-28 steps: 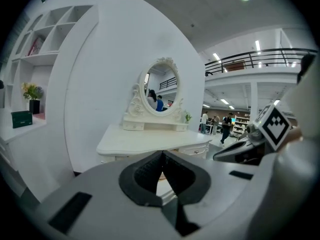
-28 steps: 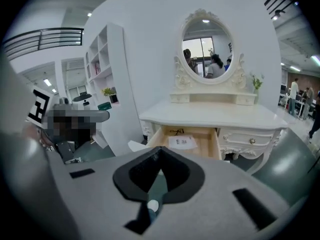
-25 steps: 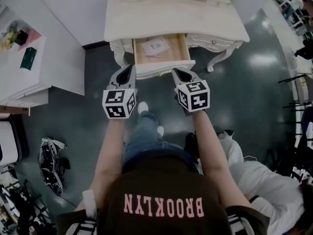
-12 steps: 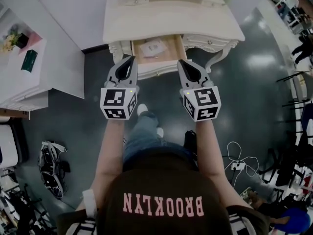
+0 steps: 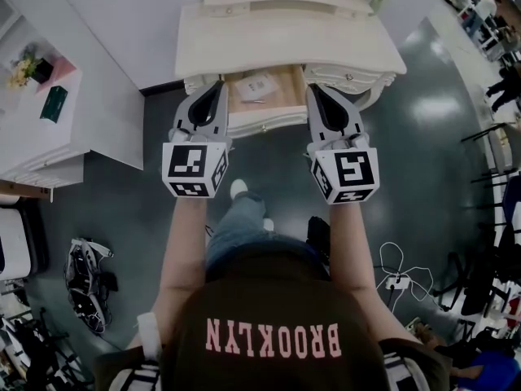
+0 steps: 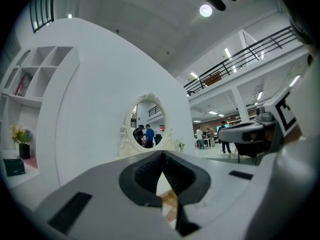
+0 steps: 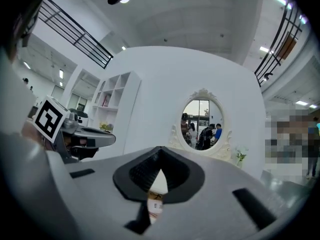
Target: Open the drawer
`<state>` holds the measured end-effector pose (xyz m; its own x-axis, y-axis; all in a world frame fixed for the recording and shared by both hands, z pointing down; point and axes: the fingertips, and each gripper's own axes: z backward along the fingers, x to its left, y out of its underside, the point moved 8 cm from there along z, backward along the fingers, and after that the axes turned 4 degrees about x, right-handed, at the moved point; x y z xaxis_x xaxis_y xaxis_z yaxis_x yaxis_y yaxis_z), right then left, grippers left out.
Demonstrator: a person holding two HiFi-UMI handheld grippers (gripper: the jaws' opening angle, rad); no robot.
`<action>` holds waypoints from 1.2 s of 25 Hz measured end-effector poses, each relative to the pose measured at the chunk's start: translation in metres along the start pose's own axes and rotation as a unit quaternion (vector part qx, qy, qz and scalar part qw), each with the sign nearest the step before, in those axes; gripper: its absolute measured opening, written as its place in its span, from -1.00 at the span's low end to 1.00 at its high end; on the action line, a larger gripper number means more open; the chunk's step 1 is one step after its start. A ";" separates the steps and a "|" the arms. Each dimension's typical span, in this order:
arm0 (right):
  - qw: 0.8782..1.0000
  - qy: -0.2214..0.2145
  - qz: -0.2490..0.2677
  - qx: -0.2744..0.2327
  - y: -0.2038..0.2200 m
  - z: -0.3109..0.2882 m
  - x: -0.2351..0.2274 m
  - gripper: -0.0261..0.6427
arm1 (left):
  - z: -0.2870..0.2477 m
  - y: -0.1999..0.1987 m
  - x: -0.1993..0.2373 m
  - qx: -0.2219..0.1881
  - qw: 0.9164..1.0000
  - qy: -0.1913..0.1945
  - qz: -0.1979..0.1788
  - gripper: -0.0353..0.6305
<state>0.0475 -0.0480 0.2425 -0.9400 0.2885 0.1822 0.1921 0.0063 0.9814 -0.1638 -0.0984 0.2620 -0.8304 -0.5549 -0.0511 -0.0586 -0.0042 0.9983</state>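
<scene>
Head view is showing the left gripper (image 5: 218, 85) and right gripper (image 5: 313, 89) sitting higher in the frame than a second ago, when they were down by the front panel, so they're backing off. The drawer (image 5: 262, 122) is hanging pulled out at upper centre, under the dressing table (image 5: 285, 35), so I'm guessing the job's basically done. Both sets of jaws are pressing together on nothing. Inside, a white paper (image 5: 255, 85) is lying flat, plus some thin item I'm not managing to identify.
</scene>
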 end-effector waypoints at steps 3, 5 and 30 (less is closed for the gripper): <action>1.000 0.005 0.004 -0.012 -0.007 0.003 -0.003 -0.93 | 0.000 -0.009 -0.003 -0.008 1.000 0.000 -0.008 -0.90; 1.000 0.005 0.005 -0.017 -0.010 0.005 -0.005 -0.93 | 0.001 -0.015 -0.006 -0.014 1.000 0.000 -0.013 -0.90; 1.000 0.004 -0.014 -0.006 -0.007 0.010 -0.004 -0.94 | 0.003 -0.023 -0.011 -0.022 0.999 0.002 -0.026 -0.90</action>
<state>0.0525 -0.0395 0.2339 -0.9470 0.2810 0.1558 0.1632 0.0028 0.9866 -0.1551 -0.0896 0.2393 -0.8247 -0.5560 -0.1037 -0.0779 -0.0700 0.9945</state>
